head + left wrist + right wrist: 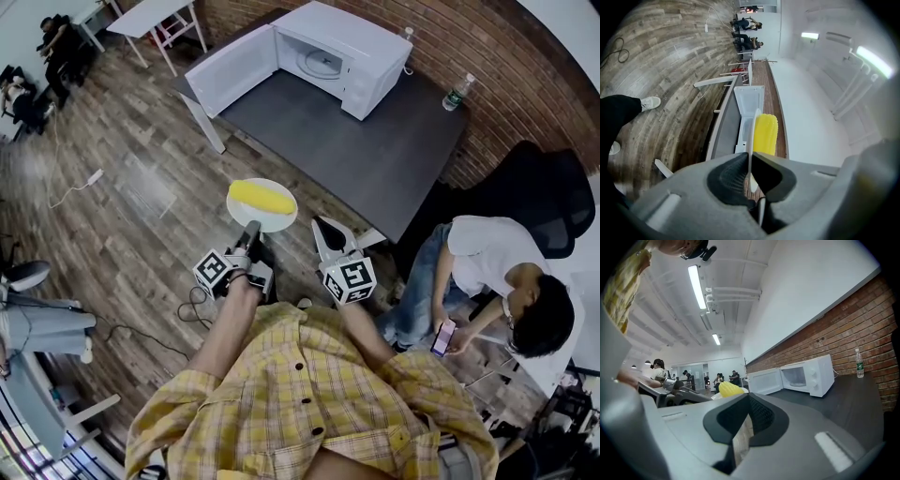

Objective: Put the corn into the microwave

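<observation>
A yellow corn cob [262,196] lies on a small white plate [278,221], held out over the wooden floor short of the dark table [375,159]. My left gripper [250,230] is shut on the plate's near rim; in the left gripper view the plate [751,136] stands edge-on between the jaws with the corn [766,133] beside it. The white microwave [323,56] stands at the table's far end, door swung open to the left. My right gripper [322,228] hangs beside the plate, shut and holding nothing; its view shows the corn [730,389] and the microwave [806,376].
A plastic bottle [457,92] stands on the table near the brick wall. A seated person [487,281] with a phone and a black chair [553,197] are at the right. A white table [155,14] and a floor cable [80,183] lie at the left.
</observation>
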A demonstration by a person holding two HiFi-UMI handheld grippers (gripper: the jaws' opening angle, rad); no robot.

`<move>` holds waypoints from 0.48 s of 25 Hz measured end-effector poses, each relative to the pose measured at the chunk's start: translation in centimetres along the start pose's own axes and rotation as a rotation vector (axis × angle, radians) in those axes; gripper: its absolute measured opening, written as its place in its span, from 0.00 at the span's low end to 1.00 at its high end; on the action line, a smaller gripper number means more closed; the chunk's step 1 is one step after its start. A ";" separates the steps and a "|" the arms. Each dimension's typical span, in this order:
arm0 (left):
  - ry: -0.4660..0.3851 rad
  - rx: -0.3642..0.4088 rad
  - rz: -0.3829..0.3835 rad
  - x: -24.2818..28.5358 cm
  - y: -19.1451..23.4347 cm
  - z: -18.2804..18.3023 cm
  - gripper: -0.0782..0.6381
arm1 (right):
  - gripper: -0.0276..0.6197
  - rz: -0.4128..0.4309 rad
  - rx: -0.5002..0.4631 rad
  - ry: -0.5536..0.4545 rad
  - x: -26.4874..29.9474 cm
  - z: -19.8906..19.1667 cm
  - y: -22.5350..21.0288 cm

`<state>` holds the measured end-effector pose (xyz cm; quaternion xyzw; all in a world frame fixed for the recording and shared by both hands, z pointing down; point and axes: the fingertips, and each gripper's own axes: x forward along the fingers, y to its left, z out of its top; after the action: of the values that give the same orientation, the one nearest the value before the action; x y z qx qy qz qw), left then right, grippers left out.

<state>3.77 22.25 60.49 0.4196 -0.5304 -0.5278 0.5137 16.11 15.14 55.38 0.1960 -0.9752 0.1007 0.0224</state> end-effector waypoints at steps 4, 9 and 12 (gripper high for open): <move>0.022 -0.006 0.002 2.8 0.2 1.6 0.14 | 0.05 -0.018 -0.010 -0.003 2.9 0.5 -1.6; 0.045 -0.014 -0.017 7.3 -1.1 4.1 0.14 | 0.05 -0.050 -0.005 0.005 6.7 0.6 -3.9; 0.065 -0.020 -0.008 10.1 -1.4 5.4 0.14 | 0.05 -0.068 -0.002 0.012 8.9 0.6 -5.4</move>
<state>-2.95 12.83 60.56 0.4335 -0.5063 -0.5213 0.5329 9.99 6.78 56.56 0.2285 -0.9679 0.1002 0.0320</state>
